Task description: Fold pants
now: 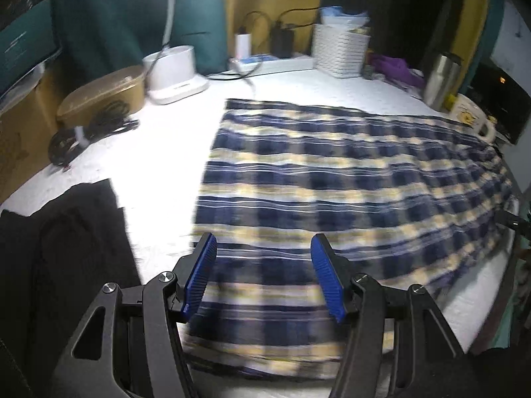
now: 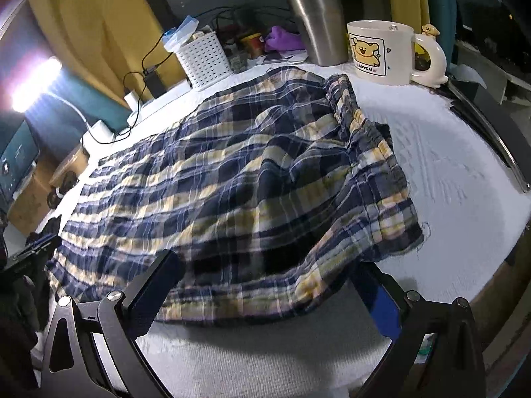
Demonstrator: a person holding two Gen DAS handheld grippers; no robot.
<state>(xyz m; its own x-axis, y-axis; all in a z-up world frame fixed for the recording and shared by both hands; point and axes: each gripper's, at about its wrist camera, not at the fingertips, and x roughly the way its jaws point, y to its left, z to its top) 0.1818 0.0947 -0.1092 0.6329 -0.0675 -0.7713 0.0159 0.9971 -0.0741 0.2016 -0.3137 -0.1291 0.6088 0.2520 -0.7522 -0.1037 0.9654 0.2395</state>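
Left gripper (image 1: 264, 248) agape over pants (image 1: 332, 182); waistband (image 2: 365, 126) right-cam only, prob. ungripped.

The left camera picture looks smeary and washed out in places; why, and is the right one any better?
Left wrist view: the blue-and-yellow plaid pants are smeared by motion blur, and the white table covering glares blank. Right wrist view: the plaid weave is sharper, though a bright lamp flares at the left edge; both views bend straight edges, fisheye-style.
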